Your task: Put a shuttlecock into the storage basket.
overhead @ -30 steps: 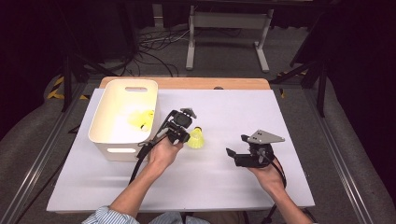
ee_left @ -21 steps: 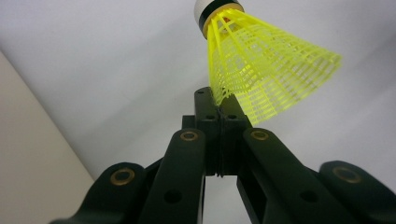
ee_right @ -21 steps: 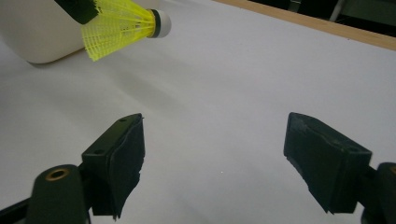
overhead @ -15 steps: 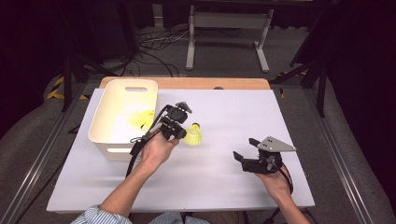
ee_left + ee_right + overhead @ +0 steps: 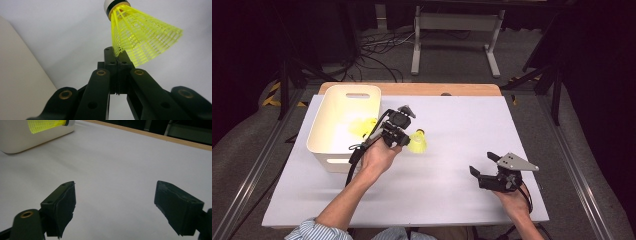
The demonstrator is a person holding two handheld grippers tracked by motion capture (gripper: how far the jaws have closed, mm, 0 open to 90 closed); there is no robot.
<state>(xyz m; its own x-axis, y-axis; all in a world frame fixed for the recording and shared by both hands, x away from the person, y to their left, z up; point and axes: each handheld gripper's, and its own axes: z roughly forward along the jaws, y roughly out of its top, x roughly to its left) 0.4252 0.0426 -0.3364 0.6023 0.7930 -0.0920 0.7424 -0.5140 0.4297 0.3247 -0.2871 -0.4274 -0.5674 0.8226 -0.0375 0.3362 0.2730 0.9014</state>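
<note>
My left gripper (image 5: pixel 407 140) is shut on the edge of a yellow shuttlecock's (image 5: pixel 418 141) mesh skirt and holds it just above the white table, right beside the white bin (image 5: pixel 328 159). In the left gripper view the closed jaws (image 5: pixel 117 58) pinch the skirt of the shuttlecock (image 5: pixel 143 37), whose white cork with a black band points away. My right gripper (image 5: pixel 482 164) hovers low at the table's near right, open with nothing between its jaws (image 5: pixel 115 205).
More yellow shuttlecocks (image 5: pixel 362 126) lie inside the bin. In the right gripper view the bin (image 5: pixel 22 140) and the held shuttlecock (image 5: pixel 46 124) sit at the far left. A wooden strip (image 5: pixel 412 89) runs along the table's far edge.
My left gripper has lifted the shuttlecock a little and edged it toward the bin. My right gripper has drawn back to the right and toward the near edge, still open.
</note>
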